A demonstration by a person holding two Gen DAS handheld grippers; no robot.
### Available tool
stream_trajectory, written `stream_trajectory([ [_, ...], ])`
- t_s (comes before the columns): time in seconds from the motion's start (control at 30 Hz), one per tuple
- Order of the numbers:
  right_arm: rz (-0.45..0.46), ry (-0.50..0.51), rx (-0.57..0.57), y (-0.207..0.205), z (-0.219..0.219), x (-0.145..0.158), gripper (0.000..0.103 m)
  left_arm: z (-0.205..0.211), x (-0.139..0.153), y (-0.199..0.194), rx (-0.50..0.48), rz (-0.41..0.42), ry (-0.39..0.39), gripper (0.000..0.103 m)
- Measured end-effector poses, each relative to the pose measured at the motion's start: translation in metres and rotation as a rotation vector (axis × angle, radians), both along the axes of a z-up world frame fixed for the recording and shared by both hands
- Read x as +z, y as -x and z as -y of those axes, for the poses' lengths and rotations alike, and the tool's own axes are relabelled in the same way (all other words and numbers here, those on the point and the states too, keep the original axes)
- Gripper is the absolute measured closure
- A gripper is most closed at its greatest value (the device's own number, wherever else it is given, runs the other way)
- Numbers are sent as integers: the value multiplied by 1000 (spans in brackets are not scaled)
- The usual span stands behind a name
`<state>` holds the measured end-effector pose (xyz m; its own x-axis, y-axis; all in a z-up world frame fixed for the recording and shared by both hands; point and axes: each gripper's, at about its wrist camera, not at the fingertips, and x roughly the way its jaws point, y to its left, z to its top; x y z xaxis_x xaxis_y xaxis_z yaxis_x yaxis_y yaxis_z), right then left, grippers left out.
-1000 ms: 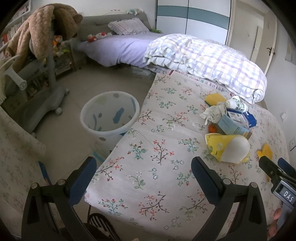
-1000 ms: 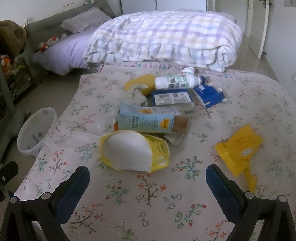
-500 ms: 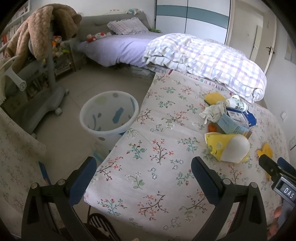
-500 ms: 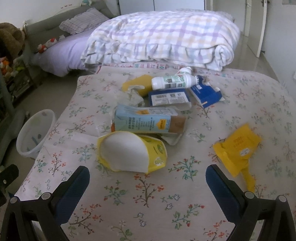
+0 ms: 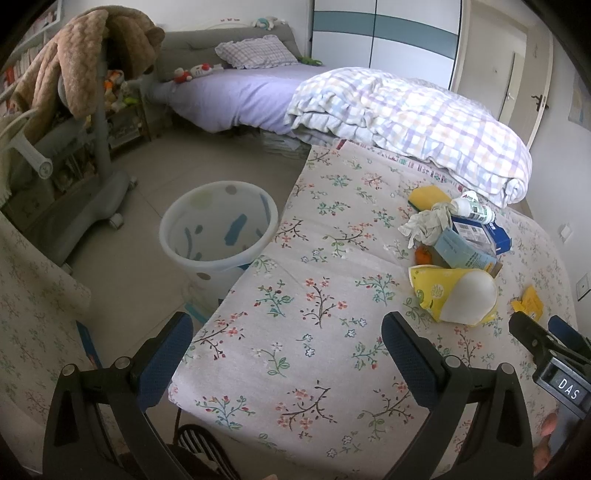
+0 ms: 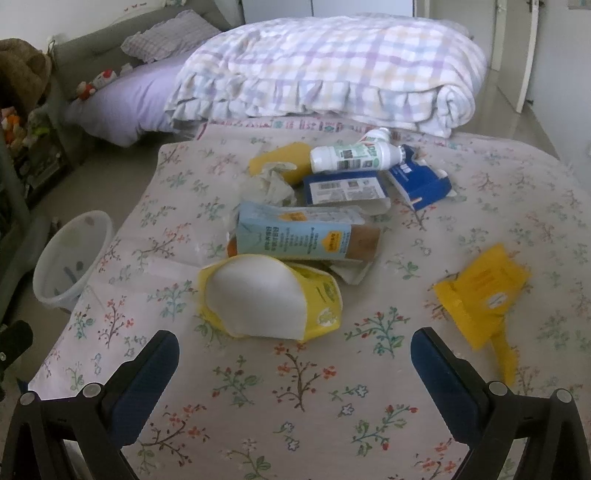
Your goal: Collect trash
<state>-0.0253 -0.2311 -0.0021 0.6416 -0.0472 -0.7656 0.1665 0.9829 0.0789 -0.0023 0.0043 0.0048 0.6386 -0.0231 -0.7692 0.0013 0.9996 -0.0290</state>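
I'm in a home bedroom: ahead of my tongs lie a lilac bed (image 5: 236,98), rolled checked quilt (image 5: 413,122), pillow (image 5: 255,51) and wardrobe (image 5: 380,33).

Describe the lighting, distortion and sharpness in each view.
Left wrist view: strong fisheye bending with dark corners, even daylight, sharp on the white spotted plastic bin. Right wrist view: softer and hazier, brightest on the checked folded quilt, no harsh shadows.
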Motion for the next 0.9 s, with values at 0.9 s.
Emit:
stream_trajectory([
  [0.9, -2, 0, 0, 1, 0, -2, 0, 0, -1, 0, -2, -6, 2, 0],
])
